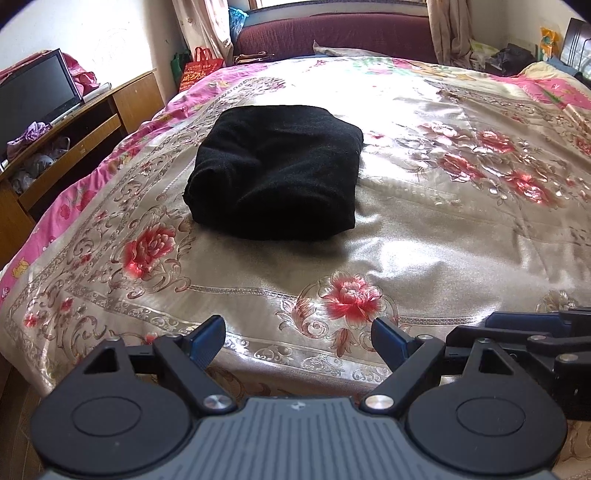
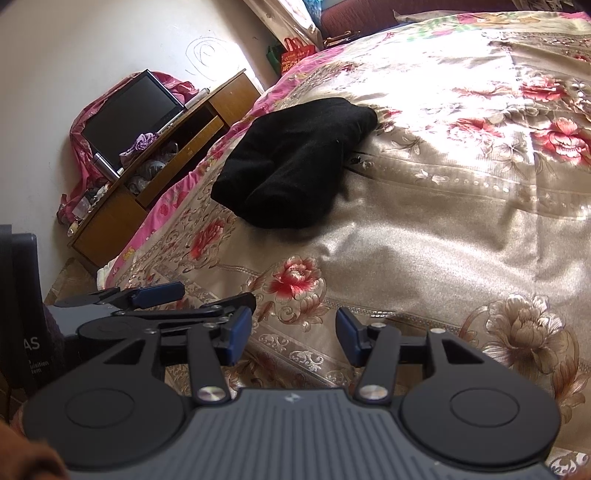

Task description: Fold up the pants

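Note:
The black pants point(image 1: 275, 170) lie folded into a compact bundle on the floral satin bedspread point(image 1: 424, 236), left of the bed's middle. They also show in the right wrist view point(image 2: 295, 162). My left gripper point(image 1: 298, 341) is open and empty, pulled back near the bed's front edge, well short of the pants. My right gripper point(image 2: 291, 338) is open and empty too, also back at the front edge. In the right wrist view the left gripper point(image 2: 159, 295) shows at the left, and in the left wrist view the right gripper point(image 1: 535, 332) shows at the right.
A wooden TV stand point(image 1: 74, 129) with a dark screen point(image 1: 37, 92) stands left of the bed. A maroon sofa point(image 1: 332, 33) and curtains are beyond the far end. Red and green bags point(image 1: 195, 66) sit by the far left corner.

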### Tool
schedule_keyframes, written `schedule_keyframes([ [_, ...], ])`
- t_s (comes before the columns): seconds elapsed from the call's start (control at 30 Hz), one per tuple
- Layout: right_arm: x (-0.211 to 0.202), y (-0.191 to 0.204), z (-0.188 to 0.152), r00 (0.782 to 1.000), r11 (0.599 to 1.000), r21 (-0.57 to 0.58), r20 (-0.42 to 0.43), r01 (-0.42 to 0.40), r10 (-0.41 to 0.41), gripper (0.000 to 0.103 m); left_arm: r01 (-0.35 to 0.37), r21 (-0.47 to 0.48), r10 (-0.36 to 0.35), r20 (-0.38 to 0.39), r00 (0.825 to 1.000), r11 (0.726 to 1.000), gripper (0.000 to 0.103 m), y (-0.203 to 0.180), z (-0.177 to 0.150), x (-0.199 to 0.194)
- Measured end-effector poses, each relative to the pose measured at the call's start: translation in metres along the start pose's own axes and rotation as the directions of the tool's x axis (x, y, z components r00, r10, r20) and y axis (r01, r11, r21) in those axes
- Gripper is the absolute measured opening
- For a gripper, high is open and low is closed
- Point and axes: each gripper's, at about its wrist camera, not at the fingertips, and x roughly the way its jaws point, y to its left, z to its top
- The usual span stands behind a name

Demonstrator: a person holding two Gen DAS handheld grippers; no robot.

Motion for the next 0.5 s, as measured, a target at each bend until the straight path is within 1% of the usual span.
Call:
schedule_keyframes([
  [0.17,-0.0007,0.0015,-0.0012,1.000,1.000,0.000,0.001,0.004,-0.004,0.052,0.011,0.014,-0.011,0.002,1.000,1.000,0.099,0.0004,-0.0003,-0.0006],
  [0.27,-0.0014,0.0024,-0.0013,1.000,1.000,-0.002,0.001,0.004,-0.004,0.052,0.032,-0.001,-0.032,-0.003,0.999,0.999,0.099,0.0037,-0.0013,-0.0003],
  [0.33,-0.0011,0.0024,-0.0016,1.000,1.000,-0.004,0.001,0.007,-0.007,0.054,0.042,-0.012,-0.042,-0.007,0.999,0.999,0.099,0.0060,-0.0024,0.0001],
  [0.5,0.0013,0.0046,-0.0038,1.000,1.000,-0.015,-0.005,0.016,-0.016,0.056,0.040,-0.022,-0.040,-0.018,0.999,0.999,0.100,0.0078,-0.0063,0.0019],
])
